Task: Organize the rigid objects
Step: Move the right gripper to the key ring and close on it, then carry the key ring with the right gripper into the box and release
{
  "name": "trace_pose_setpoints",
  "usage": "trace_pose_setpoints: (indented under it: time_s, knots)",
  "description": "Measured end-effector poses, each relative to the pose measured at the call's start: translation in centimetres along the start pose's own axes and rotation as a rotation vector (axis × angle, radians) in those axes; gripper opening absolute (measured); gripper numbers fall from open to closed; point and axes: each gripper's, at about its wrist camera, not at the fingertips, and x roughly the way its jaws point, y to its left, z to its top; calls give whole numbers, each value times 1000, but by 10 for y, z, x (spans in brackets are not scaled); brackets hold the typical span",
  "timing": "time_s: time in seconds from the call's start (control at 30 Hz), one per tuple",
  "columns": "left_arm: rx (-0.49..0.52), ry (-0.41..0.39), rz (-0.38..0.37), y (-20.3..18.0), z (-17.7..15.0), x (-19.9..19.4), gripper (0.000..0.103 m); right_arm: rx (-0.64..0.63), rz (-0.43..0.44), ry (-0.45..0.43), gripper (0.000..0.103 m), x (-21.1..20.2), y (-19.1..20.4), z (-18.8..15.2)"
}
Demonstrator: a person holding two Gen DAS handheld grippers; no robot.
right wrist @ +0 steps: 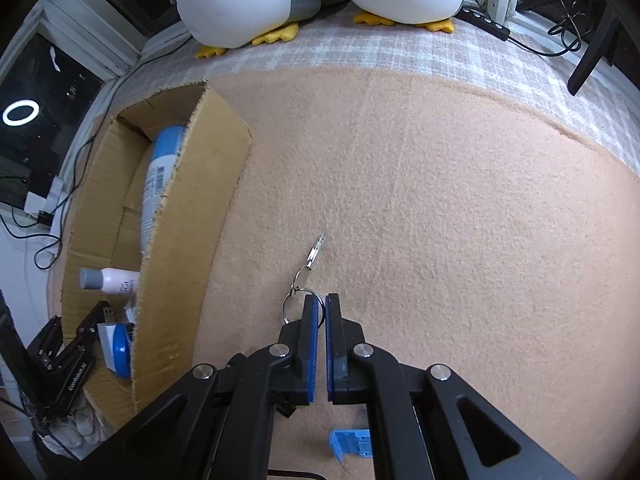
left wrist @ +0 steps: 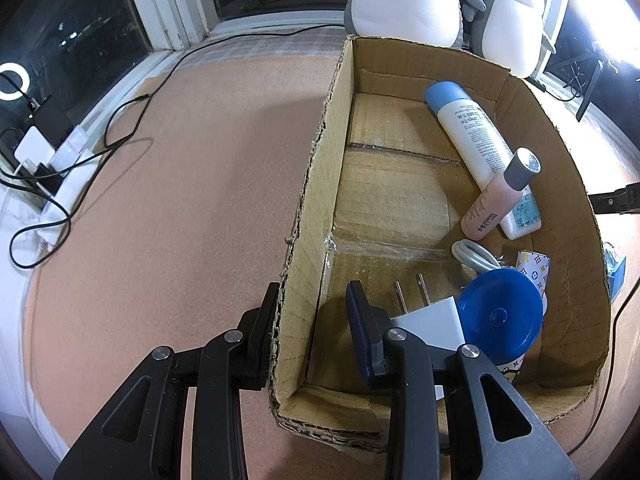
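Peach felt blanket (right wrist: pixel 440 200) covers the whole work surface, and past its far edge there's a grey plaid cloth (right wrist: pixel 400 52) running along the dark windows (left wrist: pixel 80 32). Two plush penguins (left wrist: pixel 404 0) sit on that plaid strip against the glass, yellow feet sticking out. Off to the left side there's a white power strip (left wrist: pixel 60 160) with black cables trailing over the felt, and you can see a ring light (left wrist: pixel 14 80) reflected in the window.

Cardboard box (left wrist: pixel 320 184) sits open on the felt. Inside: a white bottle with a blue cap (left wrist: pixel 472 128), a small pink bottle with a grey cap (left wrist: pixel 496 200) leaning on it, a white charger plug (left wrist: pixel 432 316), a blue round lid (left wrist: pixel 500 312) and a coiled white cable (left wrist: pixel 476 256).

Left gripper (left wrist: pixel 316 312) straddles the box's left wall, one finger outside and one inside, jaws drawn in about as narrow as they go around that wall.

Right gripper (right wrist: pixel 322 308) is out on the open felt, right of the box, jaws pinched nearly together on a key ring (right wrist: pixel 294 304); its small metal key (right wrist: pixel 316 250) lies on the felt just ahead of the fingertips. A blue plastic clip (right wrist: pixel 352 442) lies on the felt under the gripper.
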Motion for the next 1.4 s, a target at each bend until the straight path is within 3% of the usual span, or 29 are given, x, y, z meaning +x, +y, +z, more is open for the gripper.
trace_pose_setpoints:
  time_s: [0.33,0.73,0.93,1.27,1.4]
  knots:
    - [-1,0,-2,-1,0,0,31,30,118,-82,3,-37,3,-5]
    - [-4,0,-6,-1,2,0,31,-76,196,-185,3,-67,67,26]
    - [-5,0,-7,-1,2,1,31,-80,189,-193,3,-54,88,43]
    - [-7,0,-8,-1,2,1,31,-65,123,-185,3,-31,85,62]
    - [-7,0,-7,-1,3,1,31,-76,146,-174,4,-26,86,64]
